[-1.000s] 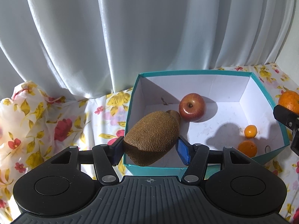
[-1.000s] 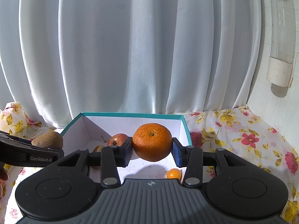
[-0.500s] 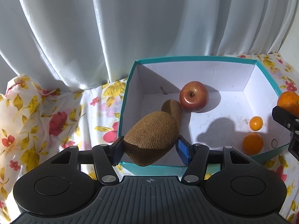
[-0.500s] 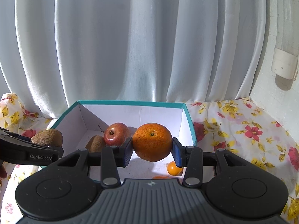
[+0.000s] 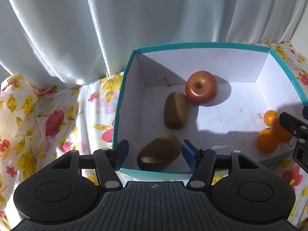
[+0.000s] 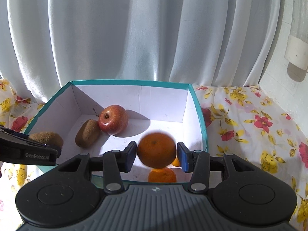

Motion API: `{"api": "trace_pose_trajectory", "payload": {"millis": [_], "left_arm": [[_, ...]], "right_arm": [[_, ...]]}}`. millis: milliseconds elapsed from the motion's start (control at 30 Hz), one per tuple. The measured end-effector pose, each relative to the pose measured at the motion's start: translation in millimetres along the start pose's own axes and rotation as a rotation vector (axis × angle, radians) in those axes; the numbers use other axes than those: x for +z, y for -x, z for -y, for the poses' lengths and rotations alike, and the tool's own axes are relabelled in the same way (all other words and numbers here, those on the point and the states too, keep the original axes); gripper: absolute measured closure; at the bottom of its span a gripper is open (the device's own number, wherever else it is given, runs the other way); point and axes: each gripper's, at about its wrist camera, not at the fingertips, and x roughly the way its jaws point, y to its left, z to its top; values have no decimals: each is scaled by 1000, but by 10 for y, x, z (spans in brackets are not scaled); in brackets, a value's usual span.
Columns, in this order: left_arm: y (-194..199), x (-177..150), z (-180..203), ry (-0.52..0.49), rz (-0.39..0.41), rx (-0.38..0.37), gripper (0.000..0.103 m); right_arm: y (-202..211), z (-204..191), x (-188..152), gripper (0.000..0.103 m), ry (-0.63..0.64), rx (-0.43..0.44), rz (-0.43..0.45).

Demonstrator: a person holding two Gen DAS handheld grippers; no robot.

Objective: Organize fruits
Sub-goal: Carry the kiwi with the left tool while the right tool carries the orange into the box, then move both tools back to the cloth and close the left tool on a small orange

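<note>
A teal box (image 5: 123,88) with a white inside holds a red apple (image 5: 201,88), a kiwi (image 5: 176,112) and small oranges (image 5: 266,143). My left gripper (image 5: 155,152) is open above the box's near left corner; a blurred kiwi (image 5: 159,152) is between its spread fingers, not touched by the pads. My right gripper (image 6: 156,156) is open above the box's (image 6: 200,115) near right side; a blurred orange (image 6: 156,149) sits loose between its pads, above another orange (image 6: 162,175). The apple (image 6: 113,119) and the two kiwis (image 6: 87,132) (image 6: 47,137) show there too.
The box stands on a floral cloth (image 5: 48,119) (image 6: 250,127). A white curtain (image 5: 134,19) hangs right behind the box. A white wall (image 6: 288,77) bounds the right side. The left gripper's body (image 6: 27,152) shows at the left edge of the right wrist view.
Both grippers moved forward over the box and tilted down. Both opened: the kiwi and the orange, held before, are now loose and blurred between the fingers.
</note>
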Motion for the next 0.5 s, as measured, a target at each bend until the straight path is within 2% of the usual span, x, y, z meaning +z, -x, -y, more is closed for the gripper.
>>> {"api": "trace_pose_trajectory", "payload": {"millis": [100, 233, 300, 367, 500], "left_arm": [[22, 1, -15, 10, -5, -16, 27], [87, -12, -8, 5, 13, -18, 26], [133, -18, -11, 6, 27, -25, 24], [184, -35, -12, 4, 43, -30, 22], [298, -83, -20, 6, 74, -37, 21]], "right_arm": [[39, 7, 20, 51, 1, -12, 21], [113, 17, 42, 38, -4, -18, 53], [151, 17, 47, 37, -8, -22, 64], [199, 27, 52, 31, -18, -21, 77], [313, 38, 46, 26, -33, -27, 105]]}}
